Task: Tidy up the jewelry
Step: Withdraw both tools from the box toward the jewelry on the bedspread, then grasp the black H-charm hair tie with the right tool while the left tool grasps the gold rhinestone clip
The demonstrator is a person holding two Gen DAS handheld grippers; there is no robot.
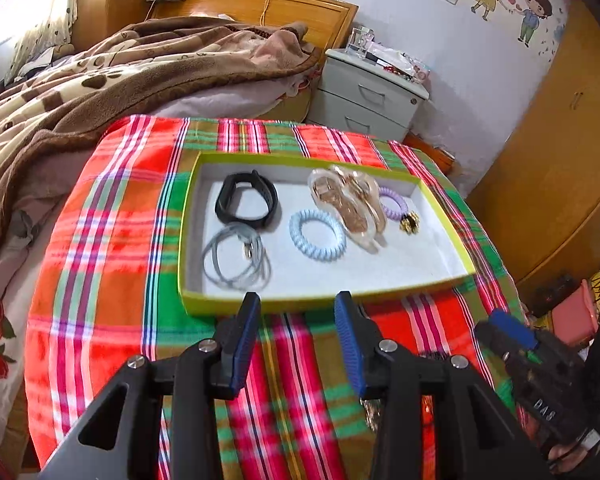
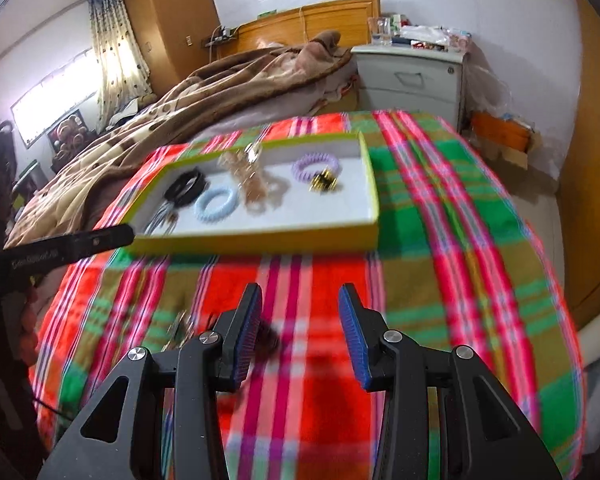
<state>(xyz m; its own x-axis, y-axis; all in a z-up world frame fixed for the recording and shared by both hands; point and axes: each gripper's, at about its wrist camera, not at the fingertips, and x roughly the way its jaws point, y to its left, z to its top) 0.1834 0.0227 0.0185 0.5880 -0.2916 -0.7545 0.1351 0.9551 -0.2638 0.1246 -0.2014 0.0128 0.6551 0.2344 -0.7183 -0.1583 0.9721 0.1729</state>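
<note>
Tray [image 1: 444,216]: we keep the blue coil tie [image 1: 318,236] and black band [image 1: 246,202] spread apart inside, easy to single out.
Left gripper [image 1: 298,338]: fingers released, empty.
Right gripper [image 2: 300,334]: fingers released, empty.

The lime tray [image 1: 440,208] on the plaid-covered table [image 1: 112,208] is viewed obliquely downward from both wrists, nearer from the left.

Bright daylight from the curtained window [image 2: 56,92] (glaring white), fisheye-bent edges, and motion blur smearing the right wrist view.
</note>
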